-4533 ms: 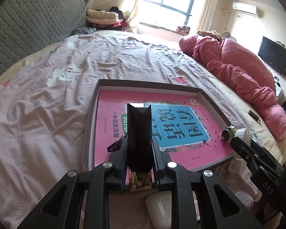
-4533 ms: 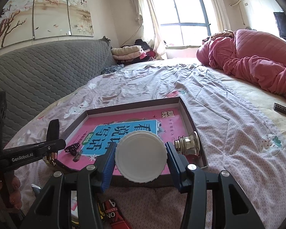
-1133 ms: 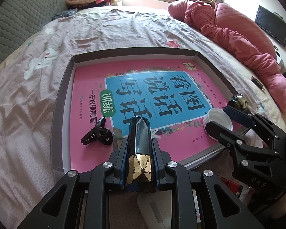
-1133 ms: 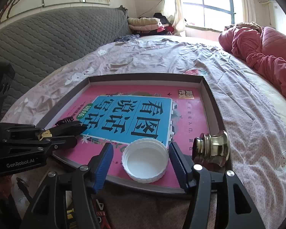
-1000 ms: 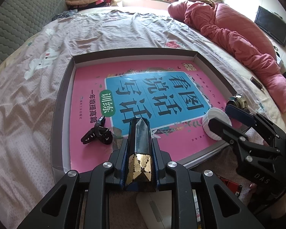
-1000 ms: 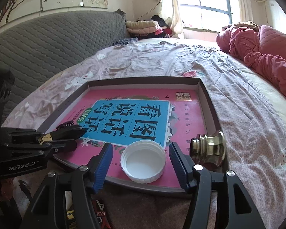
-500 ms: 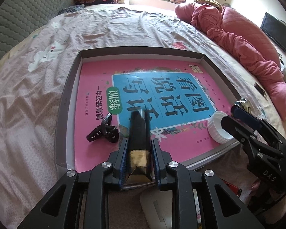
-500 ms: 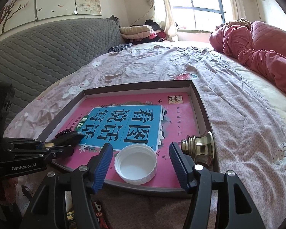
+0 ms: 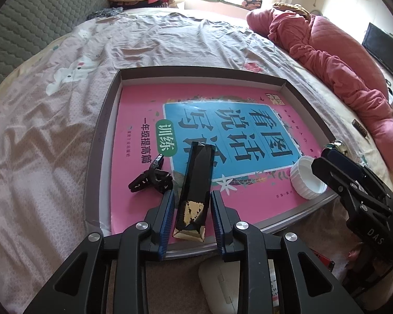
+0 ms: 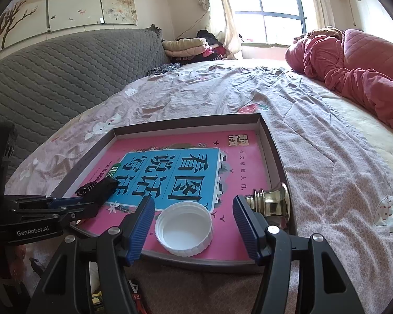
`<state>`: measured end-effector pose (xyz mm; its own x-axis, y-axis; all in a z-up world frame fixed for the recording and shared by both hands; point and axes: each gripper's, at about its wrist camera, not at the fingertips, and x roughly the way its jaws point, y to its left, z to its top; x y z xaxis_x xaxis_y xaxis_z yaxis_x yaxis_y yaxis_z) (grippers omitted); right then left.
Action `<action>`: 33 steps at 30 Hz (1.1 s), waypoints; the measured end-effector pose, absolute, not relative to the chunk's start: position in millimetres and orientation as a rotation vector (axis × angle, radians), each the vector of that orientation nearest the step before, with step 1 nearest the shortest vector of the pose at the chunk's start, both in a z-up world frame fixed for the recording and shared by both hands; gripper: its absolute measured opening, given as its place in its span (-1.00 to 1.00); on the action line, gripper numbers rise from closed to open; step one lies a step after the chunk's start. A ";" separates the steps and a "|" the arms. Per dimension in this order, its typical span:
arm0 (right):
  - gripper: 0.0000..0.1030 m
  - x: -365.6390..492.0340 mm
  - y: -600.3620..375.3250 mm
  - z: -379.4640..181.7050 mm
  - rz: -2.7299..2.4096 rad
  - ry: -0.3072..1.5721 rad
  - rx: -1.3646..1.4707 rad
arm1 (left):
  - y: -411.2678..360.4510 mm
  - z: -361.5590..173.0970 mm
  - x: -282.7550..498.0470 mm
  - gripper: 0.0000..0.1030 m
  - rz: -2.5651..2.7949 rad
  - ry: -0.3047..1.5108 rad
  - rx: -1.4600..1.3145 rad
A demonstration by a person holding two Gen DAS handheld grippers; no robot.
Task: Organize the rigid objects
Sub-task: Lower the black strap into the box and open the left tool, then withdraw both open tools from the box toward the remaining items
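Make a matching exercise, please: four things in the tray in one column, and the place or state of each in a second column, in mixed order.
1. white cap
2. black box
3. brass knob
4. black clip

A. by the tray's right wall
B. between the left tool's fingers
C. open side up
D. left of the long box

Pairs: 1-C, 2-B, 3-A, 4-D

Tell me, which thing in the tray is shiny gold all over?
The brass doorknob in the tray's near right corner. The lid beside it is white, the hair clip black, and the long black box only has gold flecks.
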<state>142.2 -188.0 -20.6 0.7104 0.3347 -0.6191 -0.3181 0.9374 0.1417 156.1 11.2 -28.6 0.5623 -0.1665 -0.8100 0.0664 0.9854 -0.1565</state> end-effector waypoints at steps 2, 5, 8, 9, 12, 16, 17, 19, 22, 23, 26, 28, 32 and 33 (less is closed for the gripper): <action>0.20 142.2 -188.0 -20.1 0.361 0.690 0.026 | 11.8 -27.8 154.6 -0.45 -0.134 0.959 -0.108; 0.20 141.6 -188.5 -17.8 0.360 0.680 0.031 | 13.3 -26.3 151.9 -0.44 -0.137 0.951 -0.116; 0.20 142.0 -189.5 -16.9 0.361 0.674 0.034 | 15.6 -24.0 149.0 -0.43 -0.133 0.940 -0.127; 0.20 141.8 -189.4 -16.4 0.361 0.671 0.035 | 16.4 -22.6 147.5 -0.42 -0.132 0.936 -0.132; 0.20 140.7 -190.2 -16.0 0.361 0.665 0.039 | 16.4 -20.3 142.6 -0.29 -0.127 0.929 -0.132; 0.20 138.9 -191.6 -15.1 0.360 0.655 0.042 | 14.5 -17.1 135.7 -0.22 -0.126 0.918 -0.123; 0.20 138.3 -192.2 -14.7 0.360 0.652 0.043 | 14.6 -16.3 135.0 -0.21 -0.127 0.916 -0.126; 0.20 136.8 -194.0 -13.6 0.355 0.644 0.046 | 15.0 -14.6 133.3 -0.20 -0.130 0.918 -0.135; 0.20 134.5 -197.3 -11.9 0.347 0.636 0.055 | 15.4 -11.9 130.9 -0.15 -0.129 0.919 -0.140; 0.21 134.0 -198.8 -11.8 0.345 0.636 0.063 | 15.4 -11.2 129.2 -0.13 -0.129 0.918 -0.143; 0.24 133.1 -201.5 -11.5 0.344 0.636 0.074 | 15.6 -8.9 125.4 -0.08 -0.128 0.912 -0.141; 0.26 131.8 -202.3 -11.4 0.343 0.634 0.074 | 15.6 -7.2 122.8 -0.06 -0.128 0.909 -0.141; 0.27 130.9 -201.1 -11.0 0.342 0.632 0.065 | 19.3 -3.3 114.8 0.04 -0.124 0.893 -0.158; 0.27 131.1 -200.4 -10.6 0.342 0.630 0.061 | 20.9 -2.4 112.6 0.05 -0.124 0.887 -0.165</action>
